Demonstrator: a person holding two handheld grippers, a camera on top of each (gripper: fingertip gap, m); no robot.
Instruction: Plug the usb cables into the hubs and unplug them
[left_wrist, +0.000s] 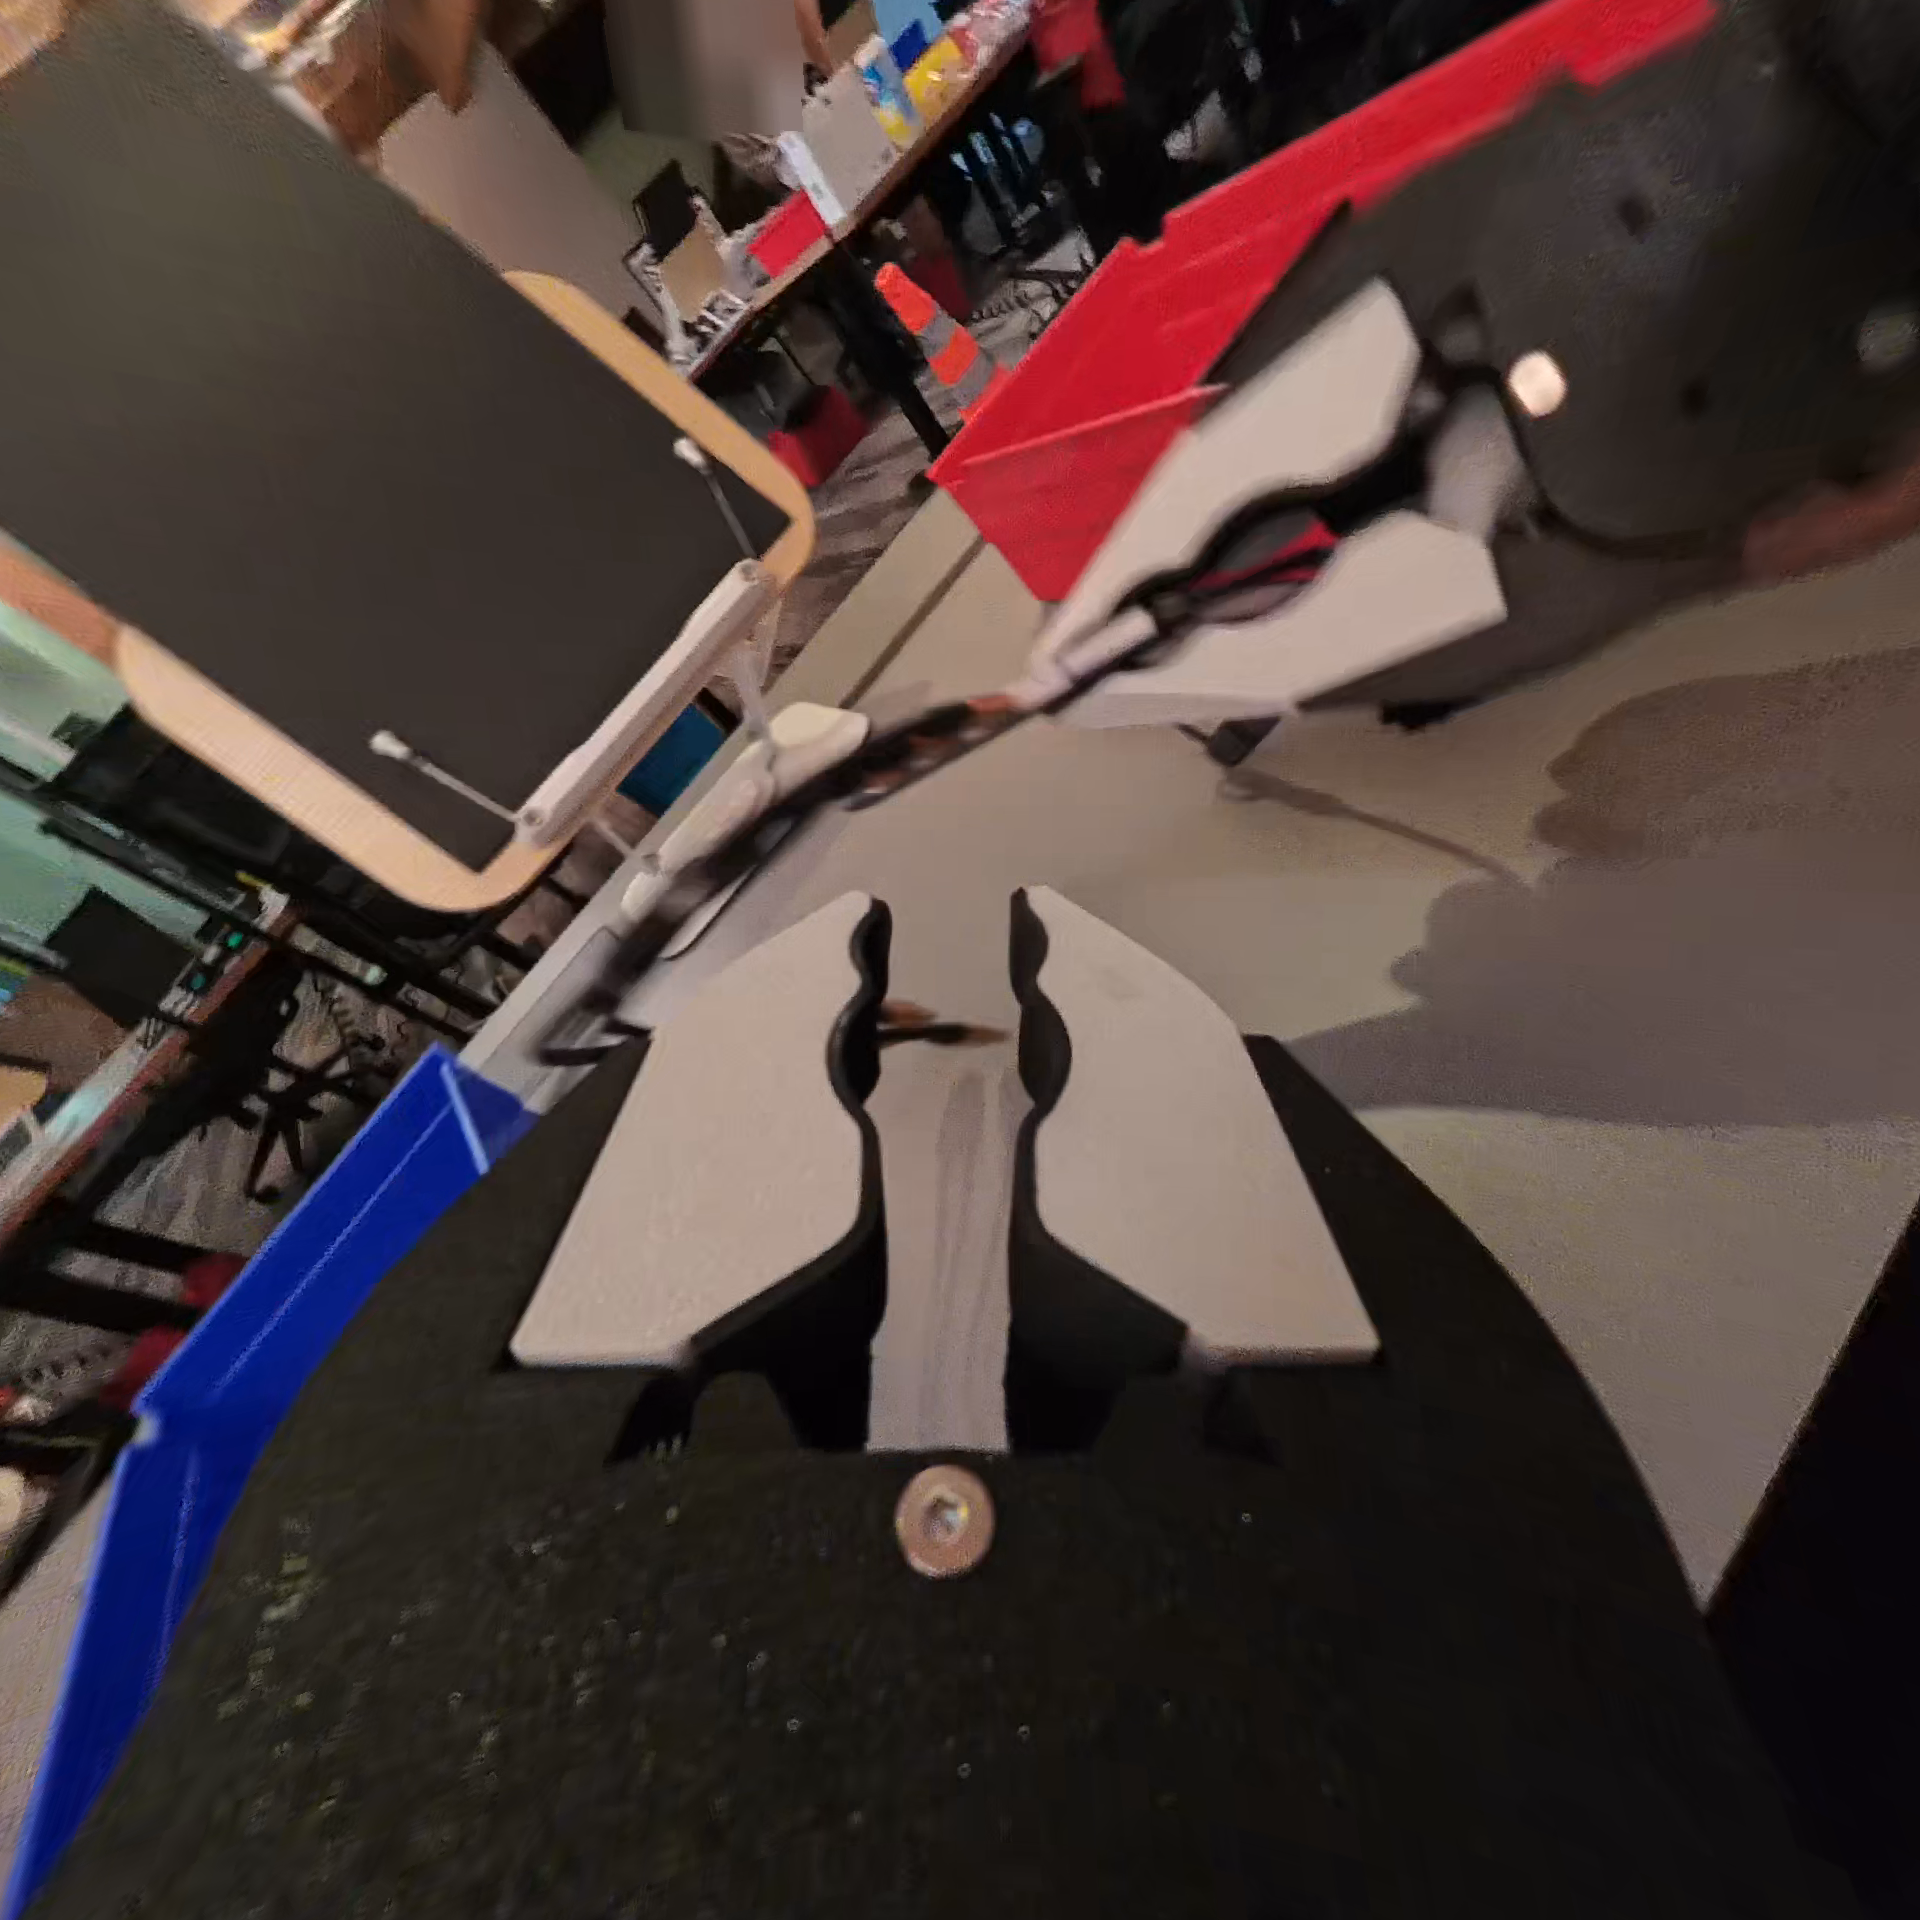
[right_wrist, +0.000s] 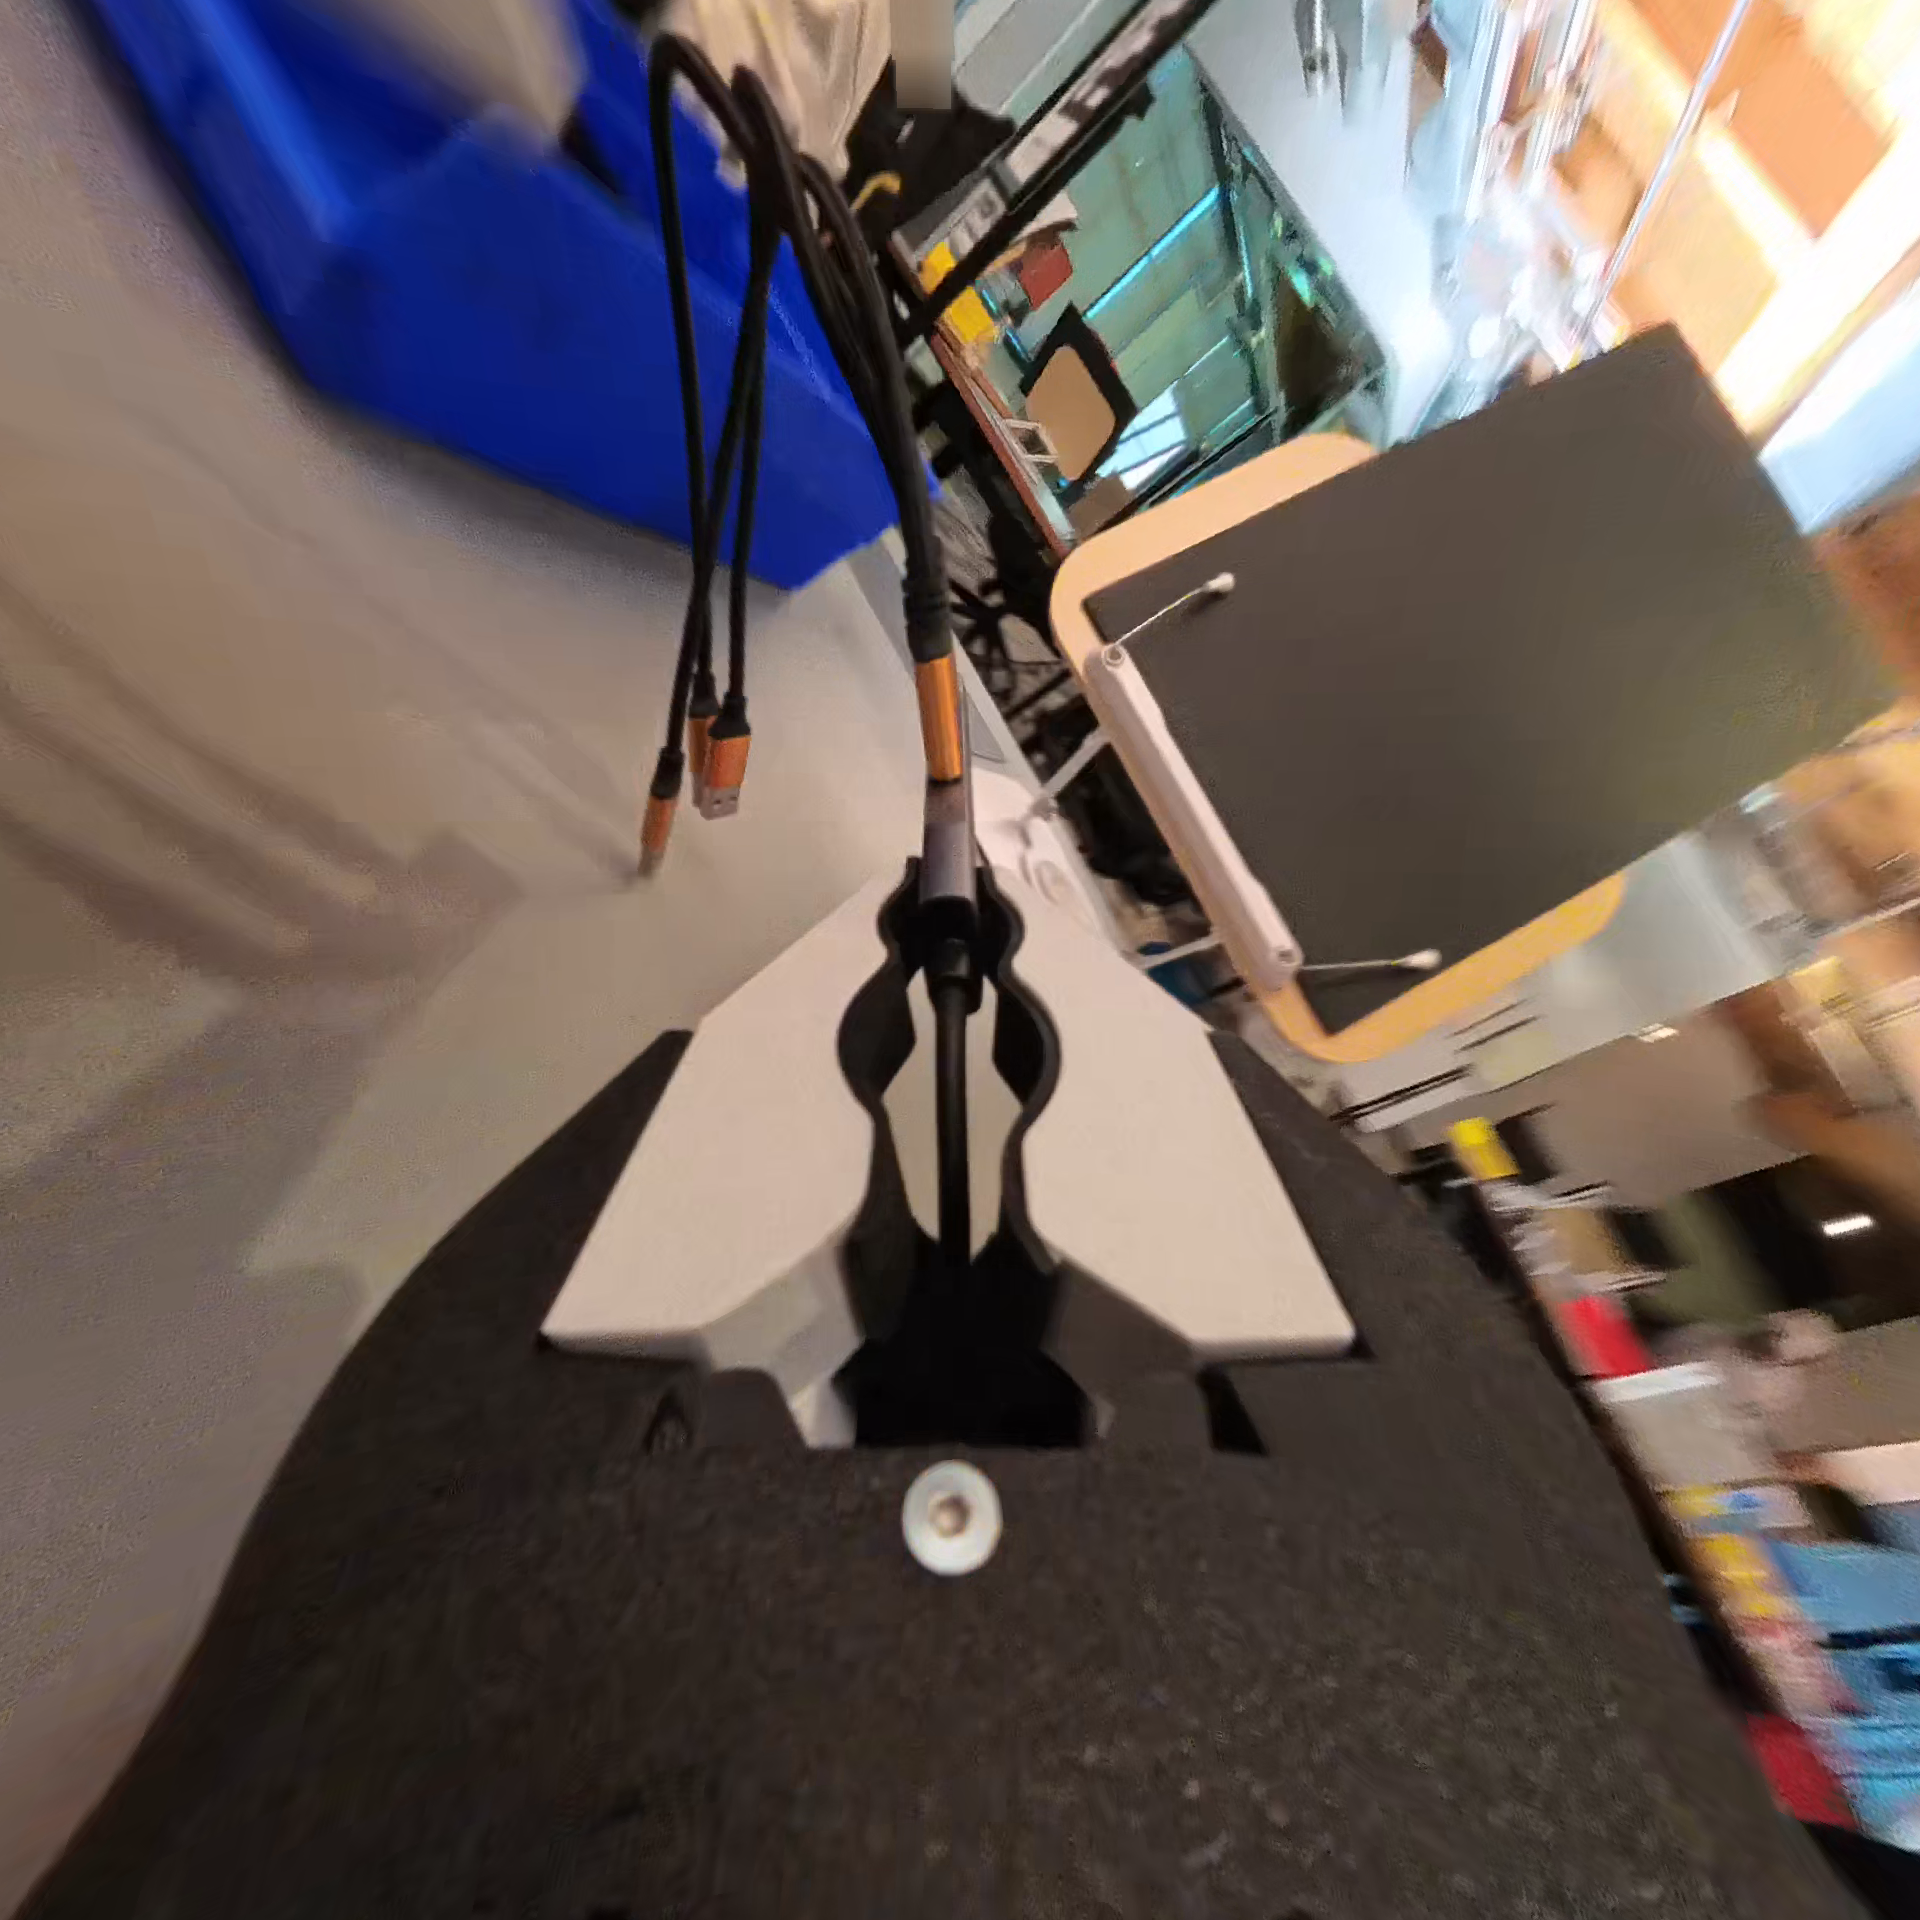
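**Right gripper has the cable, left one is empty**

So the right gripper (right_wrist: 943, 894) is clamped on a small grey connector block (right_wrist: 948, 873) right at its fingertips. A black lead (right_wrist: 954, 1101) runs back from that block between the two fingers toward the gripper body, so the long axis lines up with the fingers, pretty much dead straight ahead of the tool.

Out past the tips an orange-sleeved plug (right_wrist: 943, 717) sits end-on against the block, and its black cable (right_wrist: 831, 260) arcs up and away. Two or three more black strands hang down just left of the tips, ending in orange plugs (right_wrist: 717, 769) that dangle free over the pale table (right_wrist: 208, 935). A blue bin (right_wrist: 499, 312) sits farther ahead and to the left.

The left gripper (left_wrist: 951, 914) has its fingers set apart with nothing between them. It hovers over the table, and a thin dark-and-orange cable end (left_wrist: 940, 1032) shows in the gap, lying crosswise to the fingers; can't tell if it touches. The right gripper is ahead and to the right of it, next to a red bin (left_wrist: 1091, 416).
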